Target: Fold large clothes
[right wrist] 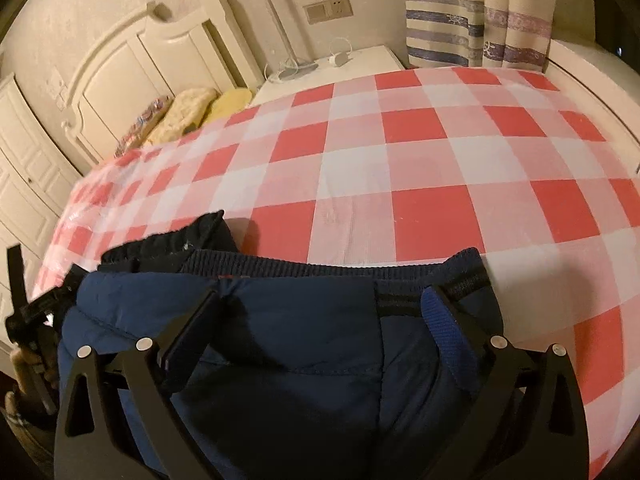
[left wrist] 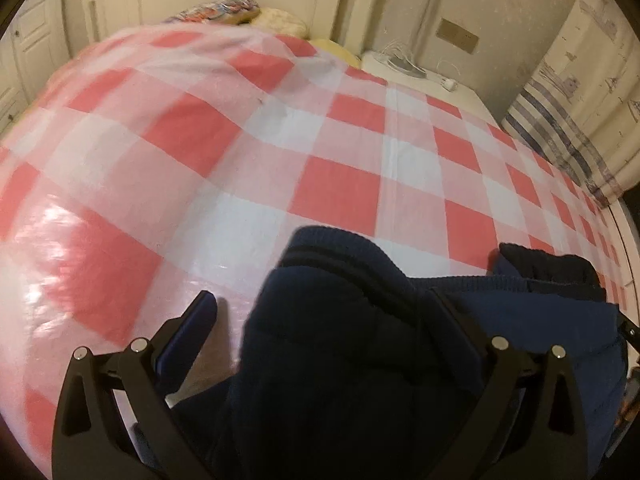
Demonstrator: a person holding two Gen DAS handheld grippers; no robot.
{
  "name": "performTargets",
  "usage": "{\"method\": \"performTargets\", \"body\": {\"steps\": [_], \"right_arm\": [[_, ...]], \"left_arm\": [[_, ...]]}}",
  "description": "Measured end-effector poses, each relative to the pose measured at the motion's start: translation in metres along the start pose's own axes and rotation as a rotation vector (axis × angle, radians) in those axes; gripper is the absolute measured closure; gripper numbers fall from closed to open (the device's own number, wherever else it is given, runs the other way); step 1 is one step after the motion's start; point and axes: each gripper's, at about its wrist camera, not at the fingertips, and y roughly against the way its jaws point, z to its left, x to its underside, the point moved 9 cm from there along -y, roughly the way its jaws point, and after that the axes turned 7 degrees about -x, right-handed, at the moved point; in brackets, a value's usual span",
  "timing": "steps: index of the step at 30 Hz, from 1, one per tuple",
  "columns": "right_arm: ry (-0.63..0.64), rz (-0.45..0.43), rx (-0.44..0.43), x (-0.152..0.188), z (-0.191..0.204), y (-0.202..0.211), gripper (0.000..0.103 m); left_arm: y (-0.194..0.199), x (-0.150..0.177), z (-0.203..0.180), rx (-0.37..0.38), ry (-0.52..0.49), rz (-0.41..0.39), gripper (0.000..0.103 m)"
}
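Through my left wrist camera, my left claw [left wrist: 320, 308] stands wide open over the navy jacket [left wrist: 344, 364], which lies at the bed's near edge on the red-checked cover [left wrist: 320, 148]. One finger sits on bare cover at 9 o'clock of the ribbed hem [left wrist: 340, 248], the other over the cloth, likely so I can straddle the edge for a pinch.

Through my right wrist camera, my right claw [right wrist: 320, 312] is also spread wide, holding nothing, above the jacket [right wrist: 300, 344]. Its ribbed band [right wrist: 320, 266] runs across at 12 o'clock, with the left claw [right wrist: 36, 316] at 9 o'clock.
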Motion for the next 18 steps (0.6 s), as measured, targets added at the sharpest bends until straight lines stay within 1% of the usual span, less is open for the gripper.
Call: {"method": "performTargets", "body": {"steps": [1,2,3,4,5,6,7,8,9,10,12,13,14,15,17,18], "right_arm": [[-0.011,0.011,0.039,0.001,0.002,0.007,0.007],[-0.022,0.009,0.060,0.003,0.007,0.018,0.007],[-0.016,0.002,0.046,0.004,0.018,0.030,0.007],[0.006,-0.011,0.023,0.008,0.029,0.041,0.007],[0.060,-0.035,0.002,0.014,0.047,0.057,0.007],[0.107,-0.049,-0.002,0.020,0.060,0.067,0.007],[0.200,-0.059,-0.003,0.037,0.083,0.080,0.007],[0.248,-0.059,-0.003,0.047,0.095,0.084,0.006],[0.314,-0.054,-0.001,0.067,0.111,0.088,0.005],[0.352,-0.043,0.006,0.084,0.120,0.088,0.005],[0.412,-0.005,0.018,0.115,0.131,0.080,0.005],[0.451,0.029,0.044,0.133,0.132,0.068,0.005],[0.467,0.021,0.058,0.141,0.130,0.063,0.005],[0.473,-0.041,0.042,0.146,0.128,0.062,0.005],[0.457,-0.055,0.011,0.147,0.124,0.060,0.004],[0.442,-0.047,-0.001,0.146,0.123,0.060,0.004]], "left_arm": [[0.017,-0.002,0.003,-0.076,-0.011,-0.059,0.003],[0.034,-0.004,0.002,-0.098,-0.023,-0.114,0.003],[0.056,-0.002,-0.008,-0.076,-0.051,-0.173,0.003],[0.069,0.001,-0.015,-0.052,-0.075,-0.192,0.003],[0.089,0.010,-0.031,-0.017,-0.123,-0.211,0.002],[0.106,0.023,-0.045,0.000,-0.162,-0.230,0.002],[0.118,0.037,-0.059,0.011,-0.201,-0.246,0.002],[0.125,0.052,-0.071,0.021,-0.243,-0.250,0.002],[0.129,0.071,-0.084,0.035,-0.292,-0.244,0.002],[0.127,0.092,-0.096,0.048,-0.330,-0.227,0.002],[0.115,0.121,-0.104,0.050,-0.367,-0.186,0.002],[0.106,0.130,-0.105,0.033,-0.372,-0.186,0.002],[0.105,0.133,-0.102,0.038,-0.351,-0.219,0.002],[0.104,0.133,-0.100,0.051,-0.338,-0.217,0.002],[0.099,0.131,-0.098,0.084,-0.327,-0.187,0.002],[0.096,0.130,-0.097,0.101,-0.318,-0.171,0.002]]}}
